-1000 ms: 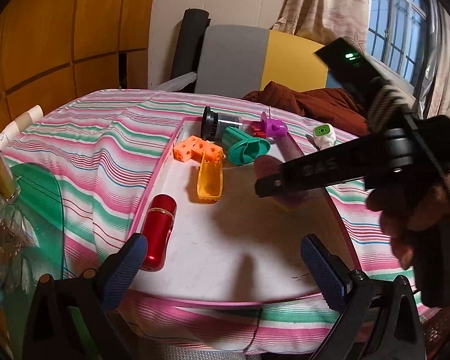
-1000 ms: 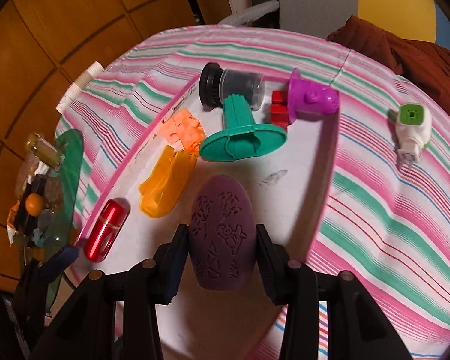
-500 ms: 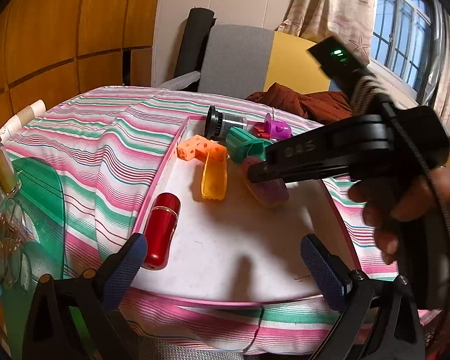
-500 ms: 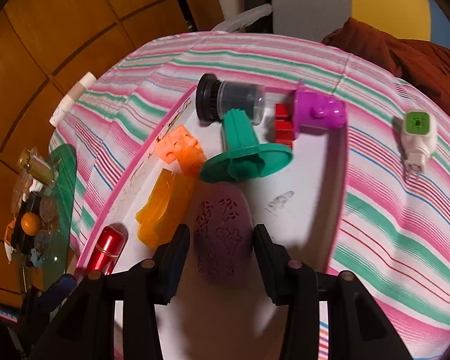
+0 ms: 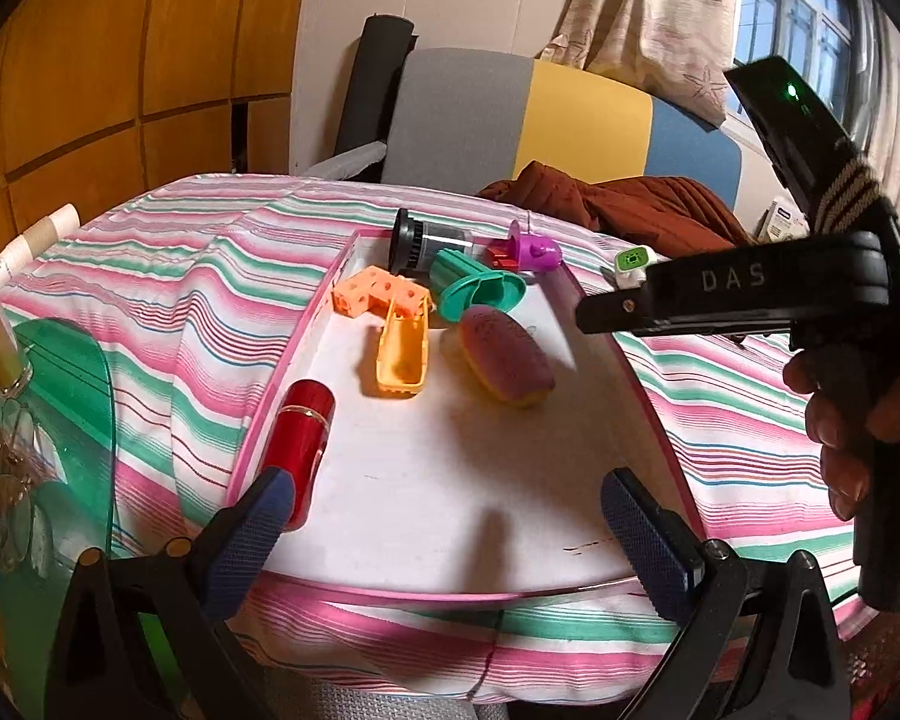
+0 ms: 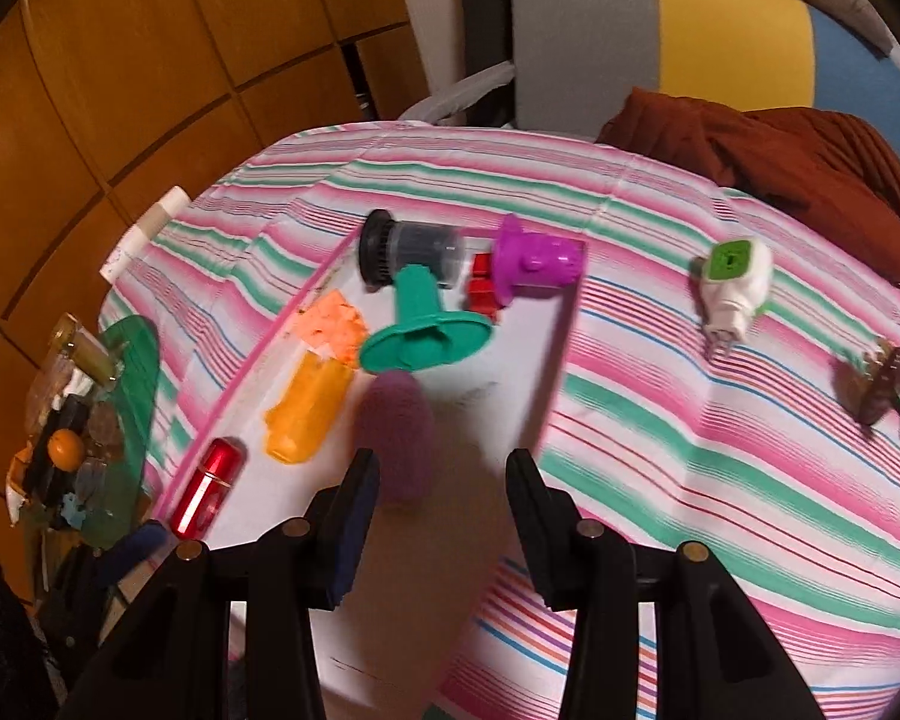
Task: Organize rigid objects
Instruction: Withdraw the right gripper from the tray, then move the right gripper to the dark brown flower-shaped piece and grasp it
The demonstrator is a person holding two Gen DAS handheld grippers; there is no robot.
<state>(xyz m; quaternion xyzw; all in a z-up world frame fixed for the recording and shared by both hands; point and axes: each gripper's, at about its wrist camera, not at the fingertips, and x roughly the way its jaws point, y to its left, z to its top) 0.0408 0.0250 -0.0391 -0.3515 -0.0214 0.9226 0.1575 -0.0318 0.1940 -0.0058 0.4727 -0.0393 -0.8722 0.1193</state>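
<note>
My right gripper (image 6: 444,498) stands open and empty; the purple brush (image 6: 396,432) lies in the tray (image 5: 426,516), beside the orange case (image 6: 309,411). My left gripper (image 5: 444,525) hangs open and empty at the tray's near edge. I judge it best to lift clear, then fetch the white plug (image 6: 735,285) from the cloth on the right.

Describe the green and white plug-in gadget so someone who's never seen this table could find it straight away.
Start at the white tray with the pink rim on the striped tablecloth. Look past the tray's far right corner, beside the purple toy, to the small plug-in gadget lying on bare cloth. It is the only white piece with a green face, and it sits outside the tray.
</note>
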